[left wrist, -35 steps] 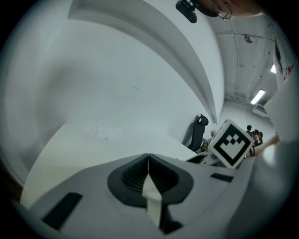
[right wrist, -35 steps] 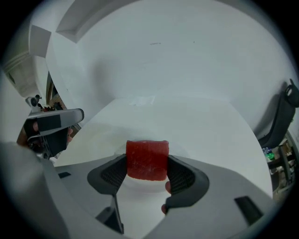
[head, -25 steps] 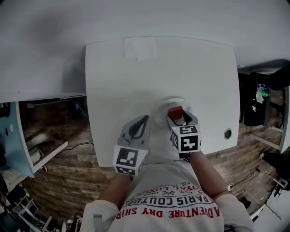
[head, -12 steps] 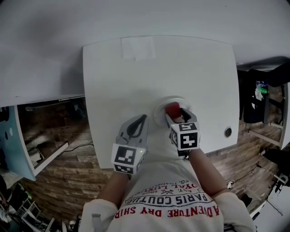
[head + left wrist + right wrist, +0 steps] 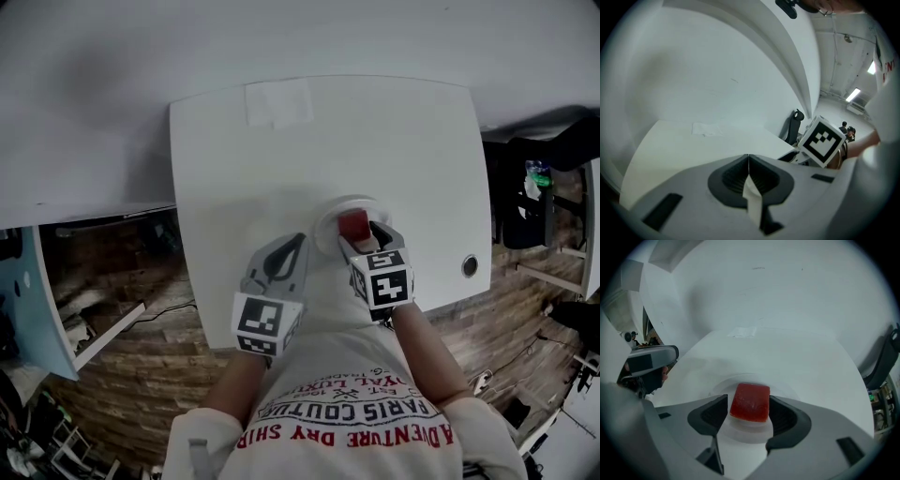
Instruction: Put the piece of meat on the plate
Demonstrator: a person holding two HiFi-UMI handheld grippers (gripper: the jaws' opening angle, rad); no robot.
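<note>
A red, block-shaped piece of meat [image 5: 353,223] [image 5: 750,401] lies on a small round white plate [image 5: 326,230] [image 5: 743,430] on the white table [image 5: 234,169]. My right gripper [image 5: 359,236] [image 5: 748,405] reaches over the plate's near rim with one jaw on each side of the meat. The jaws stand only slightly wider than the meat, and a thin strip of white shows by the left pad. My left gripper [image 5: 298,246] [image 5: 748,161] hovers over the table just left of the plate, its jaws pressed together with nothing between them.
A pale rectangular patch [image 5: 277,103] sits at the table's far edge, and a round cable hole [image 5: 469,266] is near the right front corner. A white wall rises behind the table. A black chair [image 5: 794,126] stands off to the right. The table's front edge is at my body.
Both grippers, the meat and the plate keep nearly the same places relative to one another; only the view has shifted slightly.
</note>
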